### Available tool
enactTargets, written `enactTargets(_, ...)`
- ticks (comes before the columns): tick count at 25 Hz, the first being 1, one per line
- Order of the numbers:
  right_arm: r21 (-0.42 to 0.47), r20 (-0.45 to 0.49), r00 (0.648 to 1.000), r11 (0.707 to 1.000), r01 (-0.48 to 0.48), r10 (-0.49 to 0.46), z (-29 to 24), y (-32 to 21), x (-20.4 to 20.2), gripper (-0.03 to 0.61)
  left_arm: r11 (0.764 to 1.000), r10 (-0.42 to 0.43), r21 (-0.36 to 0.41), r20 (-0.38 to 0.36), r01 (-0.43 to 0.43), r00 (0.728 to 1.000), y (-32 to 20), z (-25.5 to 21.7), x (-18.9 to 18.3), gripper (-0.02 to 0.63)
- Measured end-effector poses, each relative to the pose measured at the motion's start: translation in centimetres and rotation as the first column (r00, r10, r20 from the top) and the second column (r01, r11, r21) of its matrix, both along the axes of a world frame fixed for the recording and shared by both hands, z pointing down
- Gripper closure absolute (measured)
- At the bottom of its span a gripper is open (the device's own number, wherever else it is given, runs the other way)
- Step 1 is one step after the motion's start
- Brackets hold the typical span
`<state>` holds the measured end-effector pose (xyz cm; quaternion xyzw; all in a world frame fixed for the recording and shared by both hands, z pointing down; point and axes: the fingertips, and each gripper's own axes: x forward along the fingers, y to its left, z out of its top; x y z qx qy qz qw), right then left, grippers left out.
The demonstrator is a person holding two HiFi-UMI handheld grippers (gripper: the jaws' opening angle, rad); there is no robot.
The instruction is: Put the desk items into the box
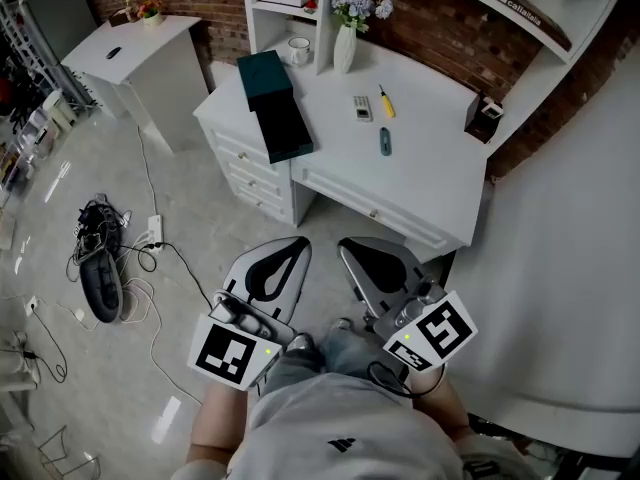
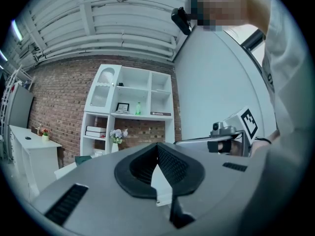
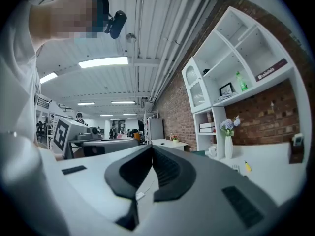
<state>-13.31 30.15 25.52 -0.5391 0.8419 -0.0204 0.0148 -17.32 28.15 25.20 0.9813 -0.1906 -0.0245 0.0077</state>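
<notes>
Left claw (image 1: 287, 256) and right claw (image 1: 353, 256) are closed and empty, level, well short of the tabletop (image 1: 430, 173), apparently because nothing for the box (image 1: 272, 103) is picked yet.

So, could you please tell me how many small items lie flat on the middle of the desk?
3: a grey keypad, a yellow screwdriver beside it, and a blue item nearer the front edge. The dark box could hide more.

Flower vase (image 1: 344, 48) — floor cables (image 1: 97, 220).
</notes>
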Motion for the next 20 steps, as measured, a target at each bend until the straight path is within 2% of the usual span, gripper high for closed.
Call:
enactTargets(5, -0.019, -0.047, 0.997, 0.998, -0.062, 0.061, 0.6, 0.9, 0.0, 0.568, 0.999, 0.047, 0.023, 0.003, -0.047, 0.999, 0.6, 1.2, -0.2, 0.601)
enactTargets(9, -0.046, -0.01, 0.995, 0.994, -0.101, 0.101, 1.1, 1.4, 1.3, 0.568, 0.997, 0.071, 0.018, -0.017, -0.07, 0.997, 0.5, 1.4, 1.0, 0.601)
enactTargets(11, -0.045, -0.003, 0.993, 0.992, -0.119, 0.119, 1.1, 1.1, 2.2, 0.566, 0.996, 0.085, 0.011, 0.0, -0.085, 0.996, 0.3, 1.7, 1.7, 0.601)
enactTargets(14, -0.034, -0.019, 0.99, 0.99, -0.139, 0.138, 1.2, 0.0, 3.6, 0.566, 0.998, 0.069, 0.01, 0.032, -0.07, 0.997, -1.1, 2.1, 2.9, 0.601)
enactTargets(20, -0.033, -0.014, 0.989, 0.989, -0.145, 0.144, 1.2, -2.4, 8.3, 0.567, 0.998, 0.056, 0.014, 0.017, -0.056, 0.998, -3.8, 1.7, 7.0, 0.601)
